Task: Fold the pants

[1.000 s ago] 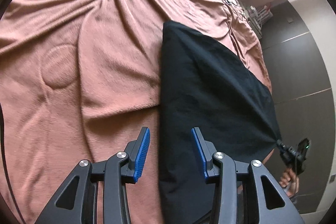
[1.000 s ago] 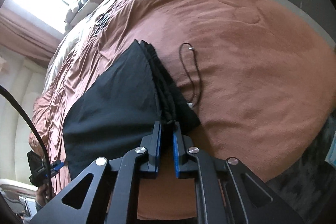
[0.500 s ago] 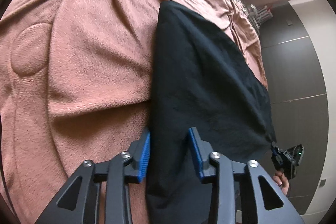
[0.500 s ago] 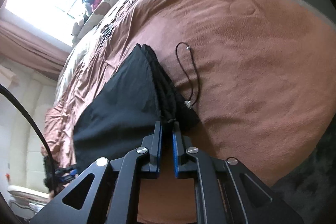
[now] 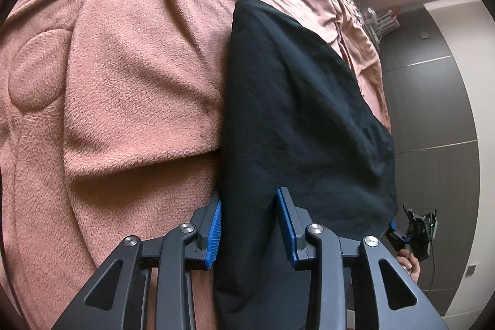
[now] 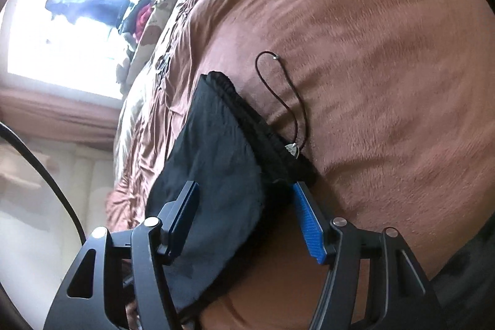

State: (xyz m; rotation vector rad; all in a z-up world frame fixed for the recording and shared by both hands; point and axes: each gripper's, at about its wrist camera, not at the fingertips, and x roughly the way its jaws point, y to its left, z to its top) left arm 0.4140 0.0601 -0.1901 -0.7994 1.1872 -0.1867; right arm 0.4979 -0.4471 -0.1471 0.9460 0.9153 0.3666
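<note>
We have the black pants (image 5: 297, 119) folded on the brown blanket (image 5: 130, 88); our right gripper (image 6: 244, 221) is opening, letting the waistband go; our left gripper (image 5: 249, 225) straddles the edge, fingers apart; next we judge a fresh grip for another fold.

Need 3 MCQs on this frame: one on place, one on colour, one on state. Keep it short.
1. The black cord lies:
A. on the blanket beside the pants
B. on the floor
C. in the left gripper

2. The blanket is:
A. grey
B. pinkish brown
C. white

3. The right gripper is:
A. clamped on the cord
B. out of view
C. apart around the pants

Key:
1 A: the cord rests on the blanket next to the pants at the waistband.
2 B: the blanket is pinkish brown in both views.
3 C: its jaws are opening, with the pants between the fingers but not pinched.
</note>
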